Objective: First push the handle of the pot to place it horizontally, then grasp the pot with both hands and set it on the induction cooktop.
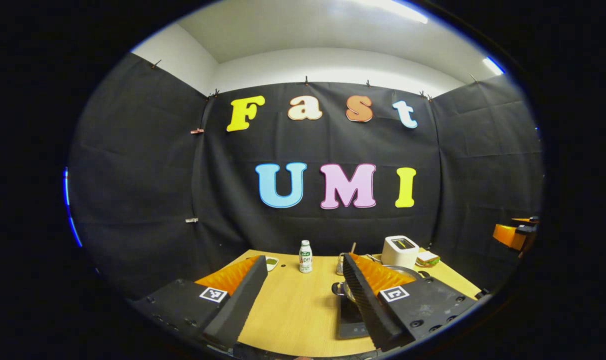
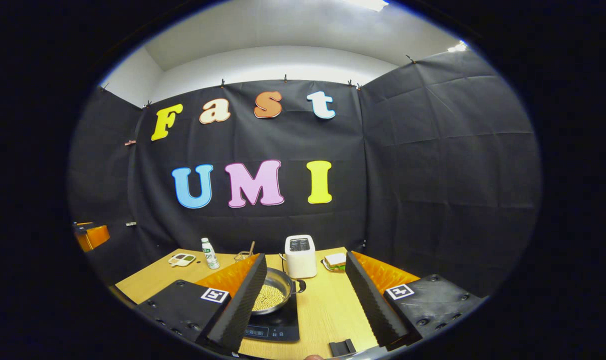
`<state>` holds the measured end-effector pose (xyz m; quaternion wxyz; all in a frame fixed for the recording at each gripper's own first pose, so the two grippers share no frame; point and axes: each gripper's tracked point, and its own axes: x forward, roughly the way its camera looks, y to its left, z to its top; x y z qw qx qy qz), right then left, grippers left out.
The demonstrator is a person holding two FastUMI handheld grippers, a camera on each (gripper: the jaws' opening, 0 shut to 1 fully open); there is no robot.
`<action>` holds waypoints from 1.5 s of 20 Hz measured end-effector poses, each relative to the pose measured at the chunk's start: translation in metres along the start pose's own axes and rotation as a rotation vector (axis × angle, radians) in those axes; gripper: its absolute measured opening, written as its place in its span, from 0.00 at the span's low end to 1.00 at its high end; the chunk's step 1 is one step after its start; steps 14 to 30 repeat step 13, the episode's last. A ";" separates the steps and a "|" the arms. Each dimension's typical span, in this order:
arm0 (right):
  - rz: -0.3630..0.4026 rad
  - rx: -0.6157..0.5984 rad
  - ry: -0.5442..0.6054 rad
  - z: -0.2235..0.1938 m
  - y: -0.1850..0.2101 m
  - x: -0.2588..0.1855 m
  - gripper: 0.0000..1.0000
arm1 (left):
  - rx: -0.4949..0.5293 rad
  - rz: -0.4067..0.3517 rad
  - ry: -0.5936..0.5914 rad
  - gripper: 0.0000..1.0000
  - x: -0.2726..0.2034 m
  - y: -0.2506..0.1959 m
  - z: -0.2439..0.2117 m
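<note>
In the right gripper view, the right gripper (image 2: 303, 295) hangs above the wooden table (image 2: 328, 310) with its fingers spread wide and holding nothing. The pot (image 2: 272, 296), filled with what look like pale beans, sits on the black induction cooktop (image 2: 278, 325), just inside the left-hand finger, which hides part of its rim. One side handle points toward the white toaster (image 2: 300, 256) beyond the fingertips. A sandwich (image 2: 336, 260) lies beside the toaster, and a small bottle (image 2: 210, 253) stands farther left.

In the left gripper view, the left gripper (image 1: 303, 295) is likewise released, over bare tabletop. The pot (image 1: 407, 272) and cooktop (image 1: 350, 320) lie mostly behind its right-hand finger.
</note>
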<state>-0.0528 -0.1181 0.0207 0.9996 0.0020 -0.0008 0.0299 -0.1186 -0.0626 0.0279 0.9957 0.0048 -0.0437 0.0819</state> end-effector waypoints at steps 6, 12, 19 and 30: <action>0.027 0.027 0.008 0.002 0.005 -0.011 0.98 | 0.013 0.000 0.010 0.96 -0.033 -0.002 -0.002; 0.076 -0.003 0.014 0.000 0.021 -0.021 0.98 | 0.004 0.017 0.041 0.96 -0.056 0.004 -0.009; 0.091 -0.007 0.014 -0.001 0.027 -0.023 0.98 | 0.005 0.022 0.043 0.95 -0.058 0.007 -0.011; 0.091 -0.007 0.014 -0.001 0.027 -0.023 0.98 | 0.005 0.022 0.043 0.95 -0.058 0.007 -0.011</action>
